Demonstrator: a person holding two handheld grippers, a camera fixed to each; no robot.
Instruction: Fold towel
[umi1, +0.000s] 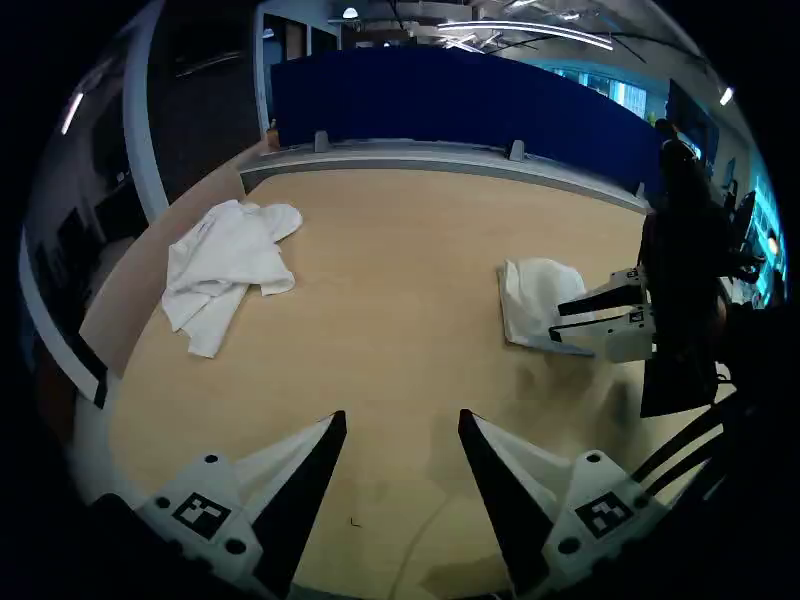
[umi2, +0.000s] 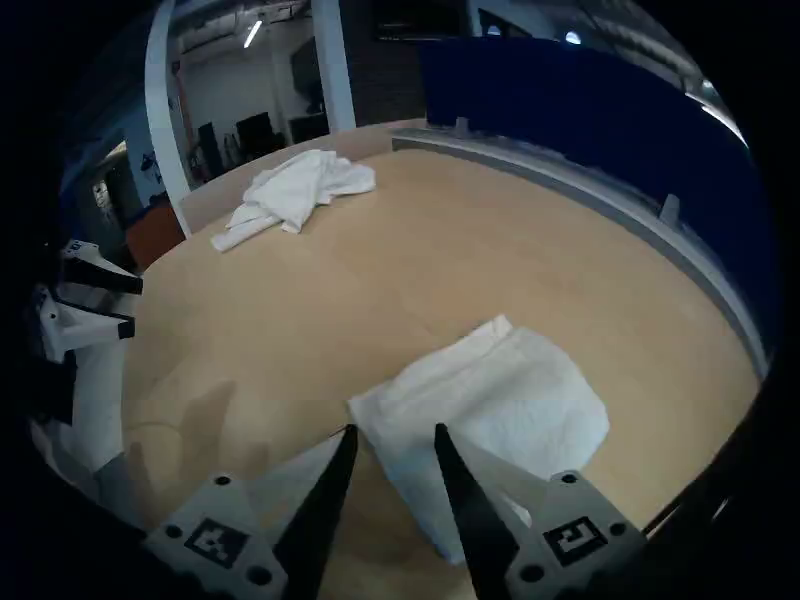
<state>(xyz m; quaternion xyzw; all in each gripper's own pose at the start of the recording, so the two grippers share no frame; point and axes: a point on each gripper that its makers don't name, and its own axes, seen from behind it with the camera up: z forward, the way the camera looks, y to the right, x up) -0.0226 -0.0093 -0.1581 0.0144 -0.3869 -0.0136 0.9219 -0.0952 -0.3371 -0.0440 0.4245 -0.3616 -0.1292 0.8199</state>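
1. On the table (umi1: 420, 230), at the upper left of the left gripper view, lies a crumpled towel (umi1: 228, 270). It is not folded yet.
2. A folded towel (umi2: 500, 400) lies low in the middle of the right gripper view, just in front of the right tool (umi2: 392, 432).
3. The right tool's two fingers are apart, with their tips at the folded towel's near edge. They do not squeeze it.
4. The left tool (umi1: 400, 420) is at the bottom of the left gripper view. Its fingers are wide apart and hold nothing.
5. The crumpled towel is up and to the left of the left tool, well apart from it. Its long side runs from upper right down to lower left.
6. I think the left tool is nearer to it, so it should probably reach first.
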